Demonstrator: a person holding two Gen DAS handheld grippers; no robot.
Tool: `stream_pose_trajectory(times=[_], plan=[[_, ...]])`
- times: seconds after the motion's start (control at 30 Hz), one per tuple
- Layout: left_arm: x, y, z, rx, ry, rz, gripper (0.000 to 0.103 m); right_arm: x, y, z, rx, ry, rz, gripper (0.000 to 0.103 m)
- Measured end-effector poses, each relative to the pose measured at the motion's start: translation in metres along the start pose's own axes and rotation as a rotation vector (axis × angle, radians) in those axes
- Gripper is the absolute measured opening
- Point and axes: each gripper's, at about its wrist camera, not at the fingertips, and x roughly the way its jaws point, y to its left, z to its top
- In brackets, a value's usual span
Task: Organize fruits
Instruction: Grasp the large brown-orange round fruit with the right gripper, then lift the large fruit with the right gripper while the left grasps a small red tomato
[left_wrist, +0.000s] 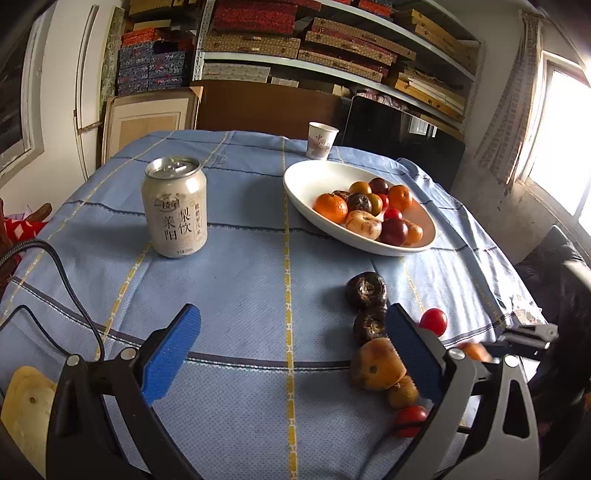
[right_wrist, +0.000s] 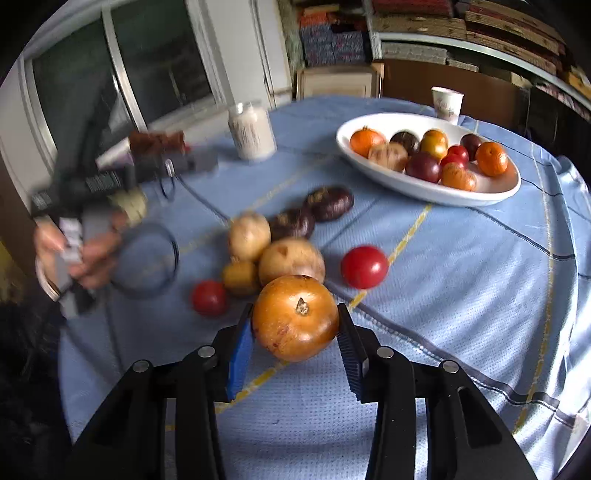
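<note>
My right gripper (right_wrist: 295, 332) is clamped on a round orange-brown fruit (right_wrist: 295, 317); both blue pads touch its sides. My left gripper (left_wrist: 291, 354) stands wide apart and holds nothing, only blue checked tablecloth (left_wrist: 258, 280) between its jaws. Just beyond my right jaws lie seven loose fruits: two red, two dark, three tan. Farther ahead the white oval ceramic bowl (right_wrist: 491, 194) holds ten fruits.

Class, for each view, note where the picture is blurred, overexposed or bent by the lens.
Left wrist view: the window is blown out white; shelves curve. Right wrist view: the hand and can are blurred; the held fruit is sharp.
</note>
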Motion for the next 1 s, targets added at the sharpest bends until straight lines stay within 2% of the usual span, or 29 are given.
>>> stream_pose_trajectory(times=[0.13,0.23,0.3,0.4,0.47,0.5,0.53,0.57,0.63,1.0], plan=[[0.005,-0.011,-0.008,0.056,0.057,-0.054,0.098,-0.016,-0.020,0.004,0.103,-0.062,0.029,0.044],[0.003,-0.023,-0.020,0.098,0.082,-0.103,0.098,-0.029,-0.029,0.005,0.156,-0.109,0.087,0.043],[-0.004,-0.031,-0.030,0.106,0.099,-0.171,0.098,-0.038,-0.032,0.006,0.172,-0.149,0.120,0.043],[-0.016,-0.037,-0.039,0.093,0.089,-0.213,0.098,-0.045,-0.035,0.006,0.187,-0.182,0.123,0.043],[-0.017,-0.044,-0.044,0.105,0.114,-0.220,0.097,-0.044,-0.037,0.007,0.199,-0.175,0.117,0.043],[-0.014,-0.048,-0.048,0.109,0.136,-0.212,0.091,-0.043,-0.037,0.007,0.197,-0.169,0.106,0.044],[-0.012,-0.050,-0.049,0.110,0.153,-0.209,0.081,-0.042,-0.036,0.007,0.194,-0.165,0.096,0.044],[-0.010,-0.052,-0.050,0.111,0.169,-0.207,0.077,-0.041,-0.036,0.006,0.191,-0.161,0.091,0.044],[-0.002,-0.056,-0.052,0.115,0.211,-0.187,0.057,-0.039,-0.035,0.006,0.192,-0.152,0.087,0.044],[0.017,-0.072,-0.058,0.142,0.305,-0.157,0.051,-0.037,-0.031,0.003,0.188,-0.138,0.083,0.044]])
